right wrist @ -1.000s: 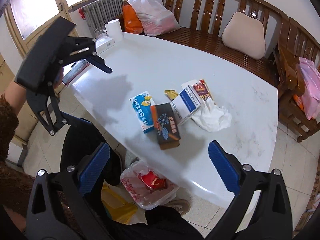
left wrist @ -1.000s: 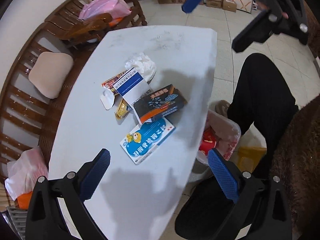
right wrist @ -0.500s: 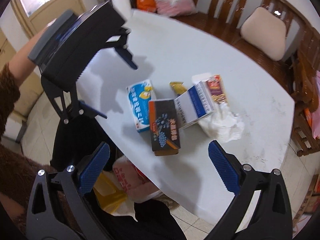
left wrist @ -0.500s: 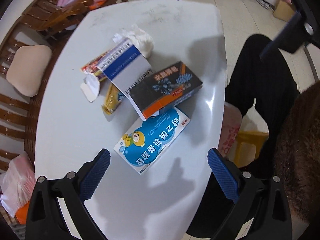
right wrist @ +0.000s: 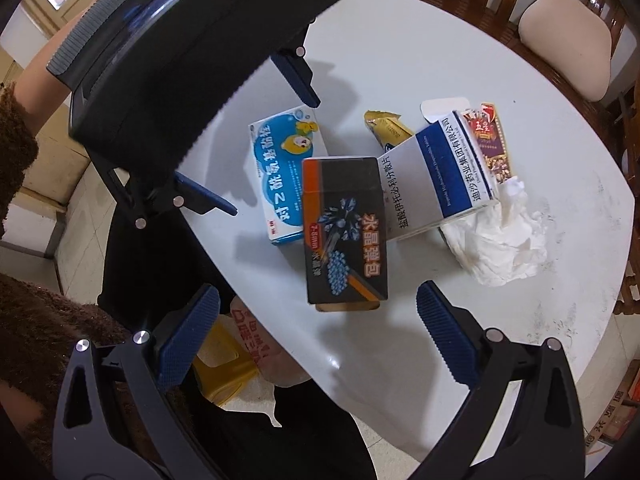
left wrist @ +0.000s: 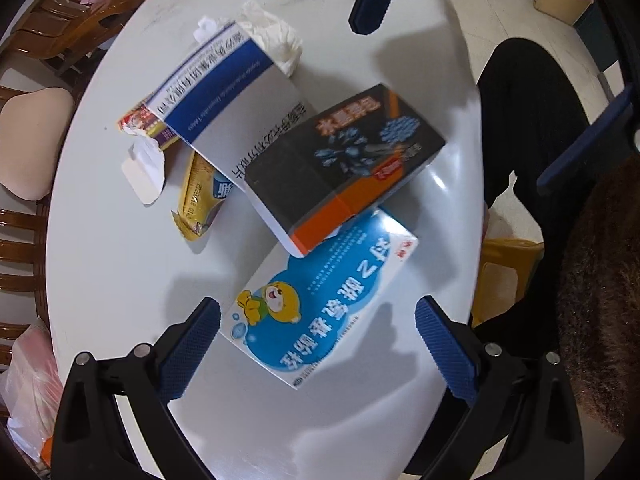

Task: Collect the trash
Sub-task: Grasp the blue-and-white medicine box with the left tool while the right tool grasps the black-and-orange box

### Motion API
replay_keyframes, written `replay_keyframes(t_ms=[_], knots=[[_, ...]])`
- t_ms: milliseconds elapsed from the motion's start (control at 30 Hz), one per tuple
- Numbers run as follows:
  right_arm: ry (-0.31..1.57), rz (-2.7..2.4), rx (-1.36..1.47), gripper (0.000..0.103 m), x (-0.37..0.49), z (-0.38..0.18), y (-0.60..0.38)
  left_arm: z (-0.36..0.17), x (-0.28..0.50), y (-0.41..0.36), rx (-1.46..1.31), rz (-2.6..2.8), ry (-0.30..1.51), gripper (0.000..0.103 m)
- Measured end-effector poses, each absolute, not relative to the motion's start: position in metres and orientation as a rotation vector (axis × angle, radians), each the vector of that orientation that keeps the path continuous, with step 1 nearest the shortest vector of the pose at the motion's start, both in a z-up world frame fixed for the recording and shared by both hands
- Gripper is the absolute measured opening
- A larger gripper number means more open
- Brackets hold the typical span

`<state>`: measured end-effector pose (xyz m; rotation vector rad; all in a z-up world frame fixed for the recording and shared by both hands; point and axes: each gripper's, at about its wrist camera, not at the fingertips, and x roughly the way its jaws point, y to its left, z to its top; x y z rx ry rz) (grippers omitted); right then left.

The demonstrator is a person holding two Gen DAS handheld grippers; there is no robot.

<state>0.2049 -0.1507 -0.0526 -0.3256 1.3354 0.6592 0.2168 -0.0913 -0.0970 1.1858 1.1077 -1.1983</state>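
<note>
A: The trash is all on the white table (left wrist: 120, 300): a blue box (left wrist: 324, 308), a black box (left wrist: 344, 168), a white and blue box (left wrist: 224, 108), a yellow wrapper (left wrist: 200, 208), a red wrapper (right wrist: 490, 144) and a crumpled tissue (right wrist: 496, 248). Nothing is held, so I judge the collecting is near its beginning.

B: Is there a place for it?

A: A plastic bag (right wrist: 256, 344) sits below the table edge, beside the person's legs. I think this is the bin, but I cannot see how much is inside.

B: And the claws?

A: The left gripper (left wrist: 318, 344) is wide open, its fingers on either side of the blue box but apart from it. The right gripper (right wrist: 318, 332) is wide open too, above the near end of the black box.

B: How does the blue box lie?

A: Flat, face up. In the left view its long axis runs diagonal, from lower left to upper right, and its far end goes under the black box.
</note>
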Motion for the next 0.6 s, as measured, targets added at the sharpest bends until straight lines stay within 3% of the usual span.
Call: replay_keyframes(t_ms=[600], knots=[[1.381, 0.652, -0.315, 0.096, 0.226, -0.101, -0.139, -0.122, 0.227, -0.098, 1.180, -1.228, 1.149, 0.096]])
